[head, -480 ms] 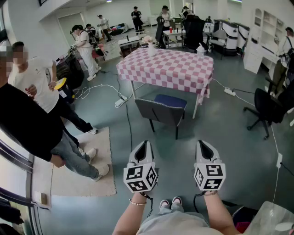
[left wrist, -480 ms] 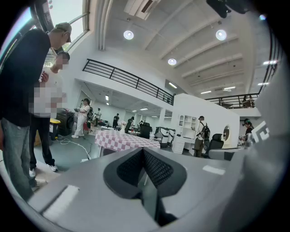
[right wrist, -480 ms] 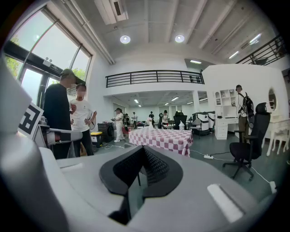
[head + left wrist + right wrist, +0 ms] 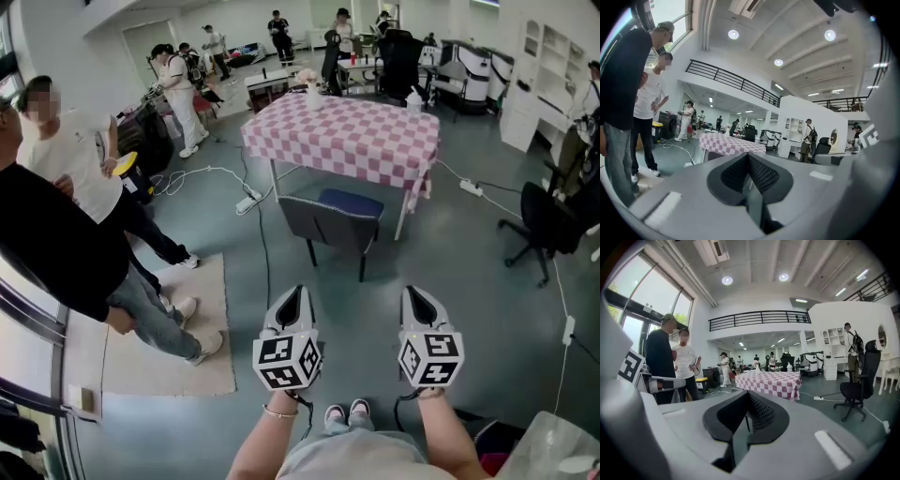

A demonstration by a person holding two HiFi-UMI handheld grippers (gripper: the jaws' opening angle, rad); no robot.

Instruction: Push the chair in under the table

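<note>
Step in hand: approach (judged). The dark grey-backed, blue-seated chair (image 4: pixel 328 225) is not yet touched, and bare floor (image 4: pixel 487 281) lies between it and both tools.

Chair: stands at the near side of the rectangular tabletop (image 4: pixel 347 136), which is draped in a pink-and-white checked cloth. The backrest faces the person. The seat lies mostly out in front of the near edge, so most of the push appears still to be done.

Left tongs (image 4: pixel 291 302): fully closed, jaw against jaw, with nothing between them. They are held low in front of the body and aim roughly towards the chair.

Right tongs (image 4: pixel 417 300): likewise closed and empty, level with the left pair and well apart from the chair.

Next move (judged): step forward and set both closed tips against the top of the backrest, one towards each side so the chair does not swivel. Then press straight towards the tabletop.

Caution: a thin white cable (image 4: pixel 263 246) runs along the floor just beside the chair's left legs (a leg might catch on it).
</note>
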